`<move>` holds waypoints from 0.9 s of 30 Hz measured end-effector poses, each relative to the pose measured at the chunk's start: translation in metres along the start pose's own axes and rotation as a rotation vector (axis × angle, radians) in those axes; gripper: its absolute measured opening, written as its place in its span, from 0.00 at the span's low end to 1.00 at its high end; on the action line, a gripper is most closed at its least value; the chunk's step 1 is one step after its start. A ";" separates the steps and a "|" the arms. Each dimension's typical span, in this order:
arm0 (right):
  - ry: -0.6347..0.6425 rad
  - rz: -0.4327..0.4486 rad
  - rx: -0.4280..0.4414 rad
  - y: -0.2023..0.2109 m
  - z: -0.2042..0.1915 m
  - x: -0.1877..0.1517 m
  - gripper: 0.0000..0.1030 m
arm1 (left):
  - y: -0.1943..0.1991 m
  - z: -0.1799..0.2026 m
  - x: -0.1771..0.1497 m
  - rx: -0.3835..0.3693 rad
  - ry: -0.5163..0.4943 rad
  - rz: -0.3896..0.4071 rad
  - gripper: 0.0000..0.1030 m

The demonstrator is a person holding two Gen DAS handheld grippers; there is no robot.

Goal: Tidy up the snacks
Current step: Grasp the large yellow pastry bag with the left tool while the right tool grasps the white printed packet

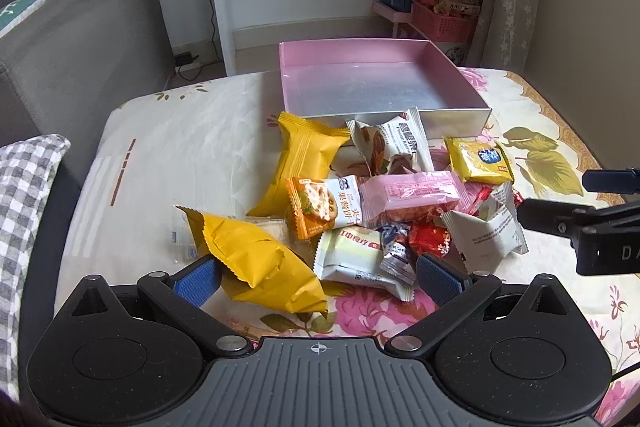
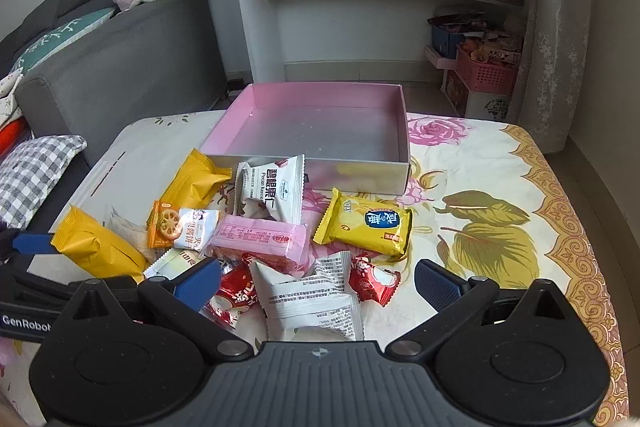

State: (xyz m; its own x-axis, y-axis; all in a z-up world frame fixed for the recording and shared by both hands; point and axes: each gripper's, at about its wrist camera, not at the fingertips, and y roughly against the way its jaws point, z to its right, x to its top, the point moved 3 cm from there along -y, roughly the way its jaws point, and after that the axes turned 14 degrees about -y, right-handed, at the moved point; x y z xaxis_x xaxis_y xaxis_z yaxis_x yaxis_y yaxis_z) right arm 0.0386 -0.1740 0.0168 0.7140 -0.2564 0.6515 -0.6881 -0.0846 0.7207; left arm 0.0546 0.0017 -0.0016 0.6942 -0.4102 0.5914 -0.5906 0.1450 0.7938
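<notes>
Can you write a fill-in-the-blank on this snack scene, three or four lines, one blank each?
1. The pink box holds ____ snacks so far.
2. Both the left claw and the right claw have their jaws ____.
3. The pecan kernel packet leans against the box's ____ wall.
4. The packet between the left claw's fingers is ____ in colour.

Missing words: no; open; front; yellow

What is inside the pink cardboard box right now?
The pink cardboard box holds no snacks: its grey floor shows bare in both views. Only the strip just behind its near wall is hidden. The white pecan packet leans against that wall from outside.
</notes>
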 end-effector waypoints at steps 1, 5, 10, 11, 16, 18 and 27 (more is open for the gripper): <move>0.002 -0.019 0.008 -0.004 -0.001 0.001 0.93 | -0.001 -0.004 0.002 0.002 0.001 -0.004 1.00; -0.019 -0.092 0.061 -0.017 0.001 0.001 0.93 | -0.011 -0.023 -0.002 -0.006 0.057 -0.012 1.00; -0.070 -0.155 0.088 -0.036 0.013 0.000 0.93 | -0.026 -0.046 -0.016 -0.009 0.137 -0.055 1.00; -0.083 -0.167 0.085 -0.039 0.016 0.000 0.93 | -0.029 -0.050 -0.018 -0.016 0.153 -0.061 1.00; -0.138 -0.229 0.112 -0.056 0.022 0.002 0.92 | -0.050 -0.070 -0.028 -0.028 0.196 -0.126 1.00; -0.139 -0.251 0.109 -0.064 0.021 0.000 0.93 | -0.060 -0.075 -0.033 -0.028 0.200 -0.159 0.99; -0.078 -0.313 0.055 -0.092 0.016 -0.010 0.88 | -0.077 -0.077 -0.043 -0.035 0.159 -0.204 1.00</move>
State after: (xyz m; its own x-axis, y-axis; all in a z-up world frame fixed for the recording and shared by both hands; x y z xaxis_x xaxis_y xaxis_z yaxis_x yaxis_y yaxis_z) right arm 0.0927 -0.1788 -0.0595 0.8814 -0.2827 0.3785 -0.4441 -0.2226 0.8679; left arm 0.1023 0.0778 -0.0769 0.8551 -0.2876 0.4313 -0.4192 0.1059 0.9017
